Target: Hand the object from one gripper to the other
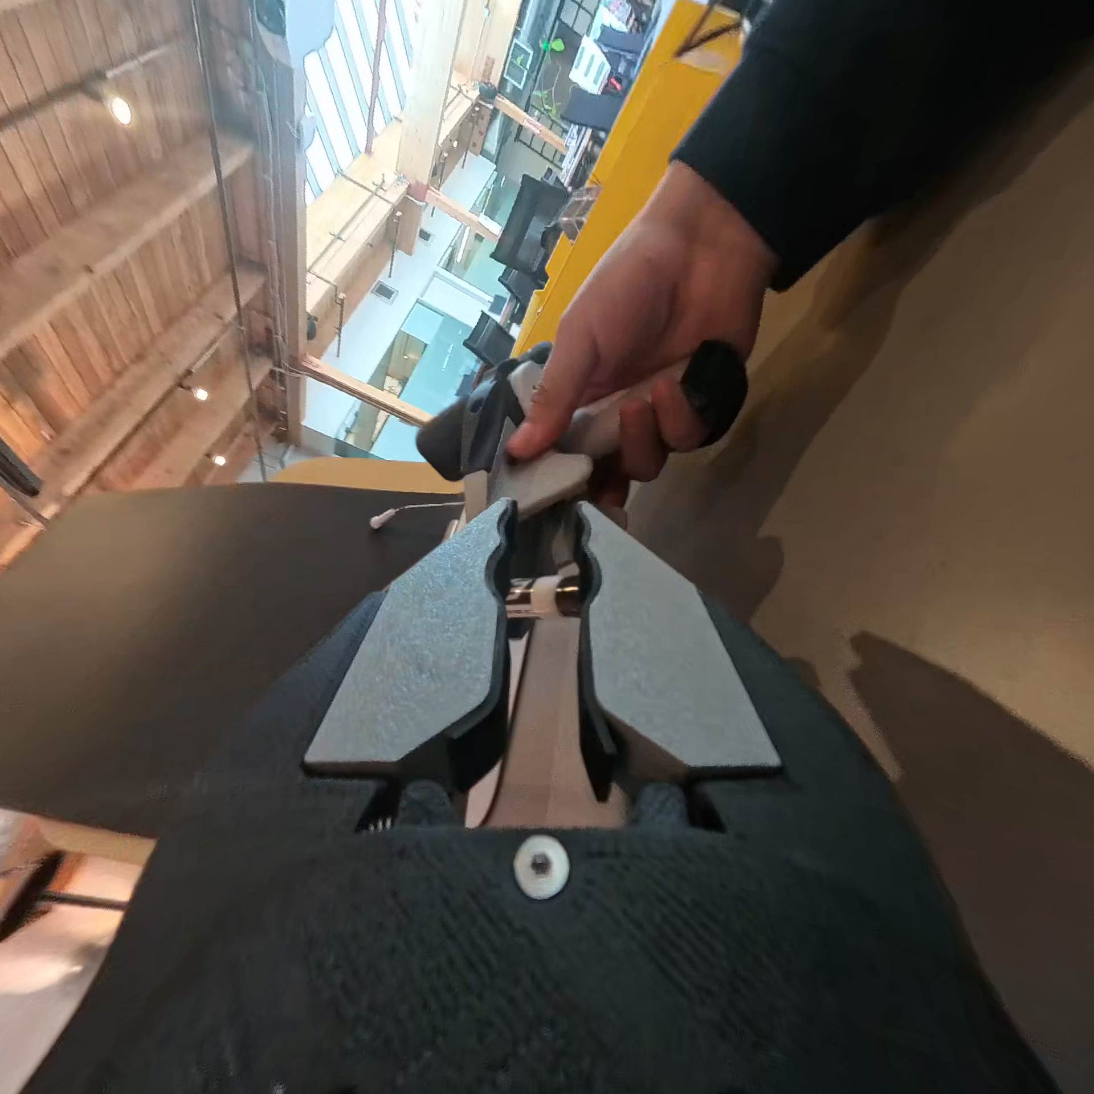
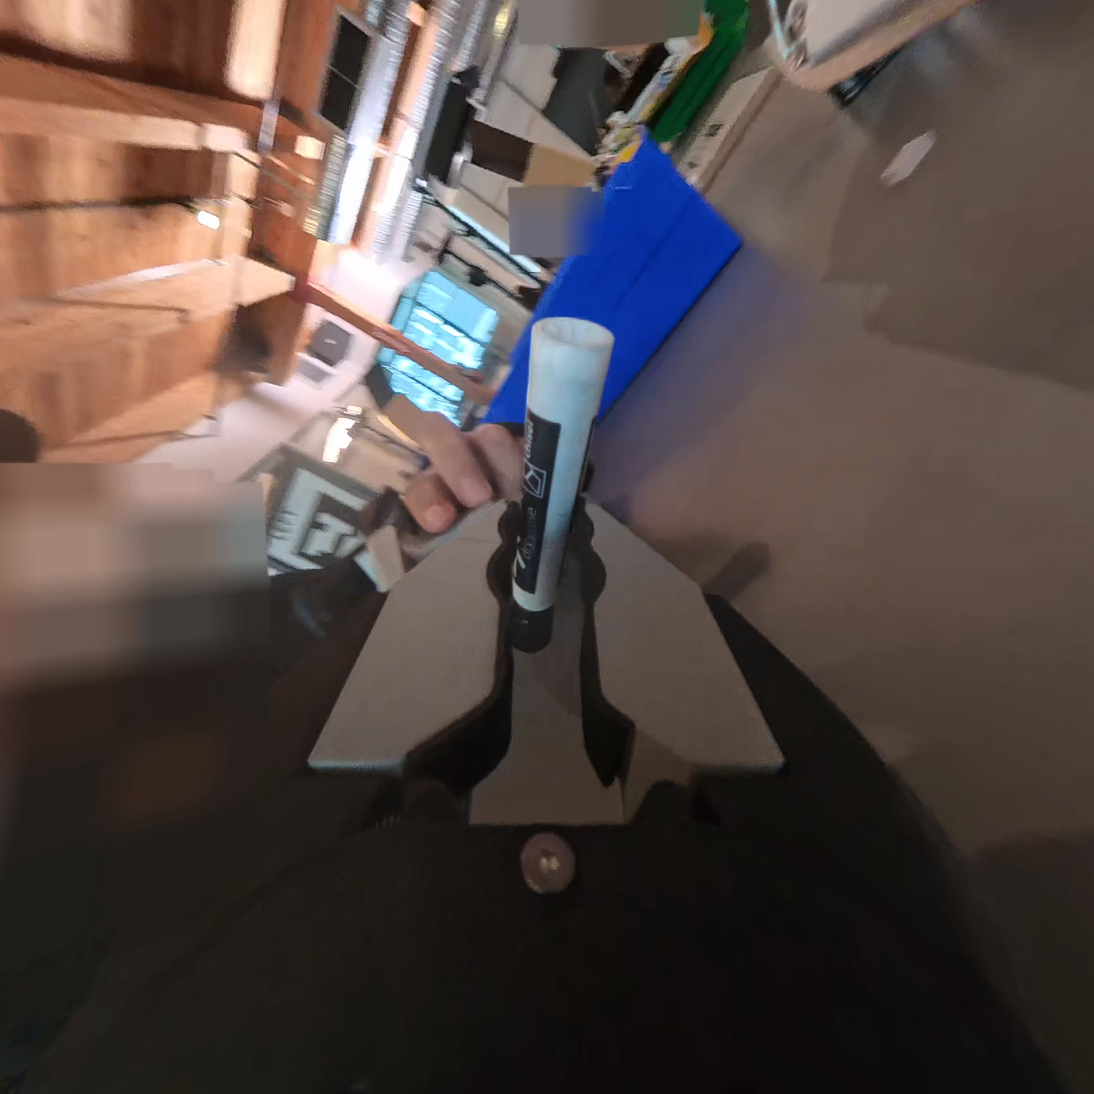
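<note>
A white marker with a black label and a black end (image 2: 562, 426) stands upright between the fingertips of my right gripper (image 2: 544, 515), which is shut on it near its black end. In the left wrist view the marker (image 1: 547, 595) lies crosswise behind the narrow gap of my left gripper (image 1: 546, 521). Its jaws stand a little apart with nothing clamped between them. The right gripper (image 1: 533, 479), held by a hand (image 1: 639, 308), meets the left fingertips from above. The left gripper (image 2: 367, 544) and its hand (image 2: 456, 473) show blurred to the left in the right wrist view.
A black round table (image 1: 207, 621) lies below and left, with a white cable end (image 1: 379, 521) on it. A yellow partition (image 1: 639, 148) and a blue partition (image 2: 639, 284) stand behind. Beige floor (image 1: 947, 473) is on the right.
</note>
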Demonstrator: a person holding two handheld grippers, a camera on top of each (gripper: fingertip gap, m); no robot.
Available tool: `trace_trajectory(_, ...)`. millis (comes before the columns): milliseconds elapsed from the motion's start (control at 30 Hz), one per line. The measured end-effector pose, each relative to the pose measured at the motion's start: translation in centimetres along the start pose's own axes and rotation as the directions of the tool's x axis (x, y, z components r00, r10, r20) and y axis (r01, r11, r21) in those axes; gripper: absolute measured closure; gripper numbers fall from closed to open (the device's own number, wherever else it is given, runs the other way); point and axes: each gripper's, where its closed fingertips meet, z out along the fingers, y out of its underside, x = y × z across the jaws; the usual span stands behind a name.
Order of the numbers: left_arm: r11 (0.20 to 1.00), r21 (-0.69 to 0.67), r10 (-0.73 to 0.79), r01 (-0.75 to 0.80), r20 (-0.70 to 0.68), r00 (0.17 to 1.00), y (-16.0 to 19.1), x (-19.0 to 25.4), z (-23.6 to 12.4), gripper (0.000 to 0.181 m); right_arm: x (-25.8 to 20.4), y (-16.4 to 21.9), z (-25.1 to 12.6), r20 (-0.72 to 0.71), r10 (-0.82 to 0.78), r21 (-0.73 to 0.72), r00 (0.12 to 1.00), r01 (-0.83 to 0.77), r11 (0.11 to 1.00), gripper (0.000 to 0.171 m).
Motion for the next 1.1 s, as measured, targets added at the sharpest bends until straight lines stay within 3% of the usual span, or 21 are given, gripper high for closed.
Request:
trace_trajectory(167, 0.963, 0.042, -0.266, 0.267, -0.017, 0.964, 0.3, -2.0, -0.9, 0.162, 0.9, -0.7, -0.4, -0.224, -0.257, -0.05, 0.94, 0.252, 0.966, 0.156)
trace_trajectory(267, 0.887, 0.058, -0.459, 0.458, 0.004, 0.888, 1.2, -3.9, -1.1, 0.16, 1.4, -1.0, -0.8, -0.353, -0.455, -0.147, 0.817, 0.432, 0.89, 0.156)
trace_trajectory(400, 0.748, 0.068, -0.662, 0.66, 0.009, 0.749, 2.9, -5.7, -1.5, 0.149, 1.6, -1.0, -0.9, -0.436, -0.731, -0.347, 0.525, 0.651, 0.675, 0.156)
trace_trajectory(500, 0.641, 0.064, -0.762, 0.765, -0.067, 0.644, 3.0, -5.4, -1.3, 0.138, 1.3, -1.0, -0.7, -0.429, -0.86, -0.482, 0.277, 0.735, 0.477, 0.157)
trace_trajectory(600, 0.6, 0.061, -0.792, 0.798, -0.091, 0.603, 2.9, -5.1, -1.1, 0.137, 1.5, -0.9, -0.4, -0.39, -0.921, -0.609, 0.014, 0.746, 0.269, 0.157)
trace_trajectory(667, 0.607, 0.051, -0.786, 0.793, -0.103, 0.609, 2.7, -4.7, -1.0, 0.136, 1.9, -0.6, 0.0, -0.36, -0.928, -0.672, -0.095, 0.716, 0.187, 0.156)
trace_trajectory(800, 0.638, 0.054, -0.757, 0.768, -0.14, 0.638, 1.9, -3.6, -0.7, 0.151, 2.4, 0.3, 0.6, -0.293, -0.937, -0.747, -0.189, 0.657, 0.101, 0.156)
trace_trajectory(867, 0.686, 0.057, -0.716, 0.726, -0.127, 0.686, 1.8, -3.2, -0.5, 0.181, 2.3, 0.4, 0.8, -0.267, -0.932, -0.765, -0.244, 0.642, 0.051, 0.156)
trace_trajectory(1000, 0.797, 0.041, -0.599, 0.603, -0.082, 0.797, 1.8, -3.1, -0.6, 0.181, 2.4, 0.3, 0.7, -0.274, -0.93, -0.765, -0.245, 0.642, 0.056, 0.156)
trace_trajectory(1100, 0.82, 0.028, -0.569, 0.572, -0.065, 0.82, 2.1, -3.2, -0.7, 0.181, 1.9, -0.5, 0.3, -0.316, -0.917, -0.746, -0.243, 0.661, 0.082, 0.157)
